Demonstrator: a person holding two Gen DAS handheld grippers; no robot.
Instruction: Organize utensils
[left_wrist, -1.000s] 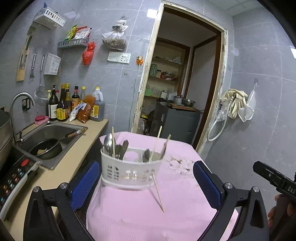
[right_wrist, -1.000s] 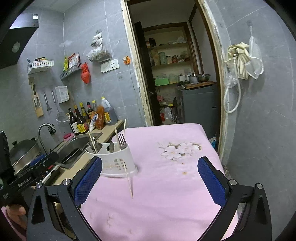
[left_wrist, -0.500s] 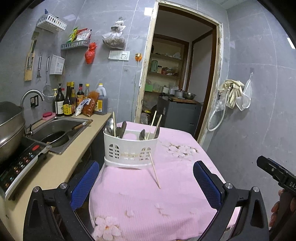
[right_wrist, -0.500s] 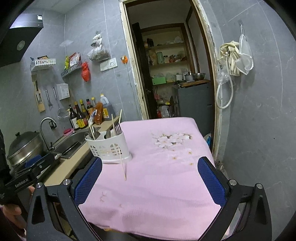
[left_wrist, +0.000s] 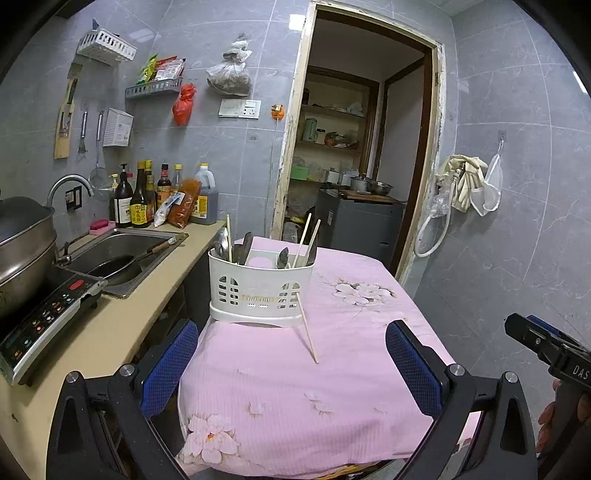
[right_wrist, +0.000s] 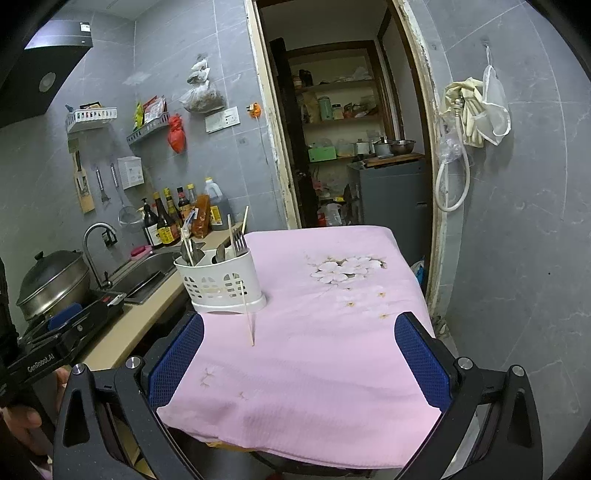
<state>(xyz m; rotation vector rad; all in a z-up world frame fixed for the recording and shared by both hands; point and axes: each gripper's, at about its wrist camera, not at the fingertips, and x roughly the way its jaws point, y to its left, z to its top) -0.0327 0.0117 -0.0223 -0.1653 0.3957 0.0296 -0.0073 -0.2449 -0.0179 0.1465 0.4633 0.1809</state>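
Table (left_wrist: 332, 387) is covered by pink floral cloth; white utensil caddy (left_wrist: 258, 291) at centre frame, one chopstick (left_wrist: 307, 328) leant against it.

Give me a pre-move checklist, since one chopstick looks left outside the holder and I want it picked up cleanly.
1. Left gripper open and empty: ok.
2. Right gripper open and empty: ok.
3. Stray chopstick reachable: ok, it leans against the white utensil holder, tip on the pink tablecloth, nothing lying over it.
4. Holder upright on the cloth: ok.
5. Room in the holder: cannot tell; spoons, forks and other chopsticks already stand in it.
6. Grippers lined up on the chopstick: not ok, both hang back near the table's front edge.
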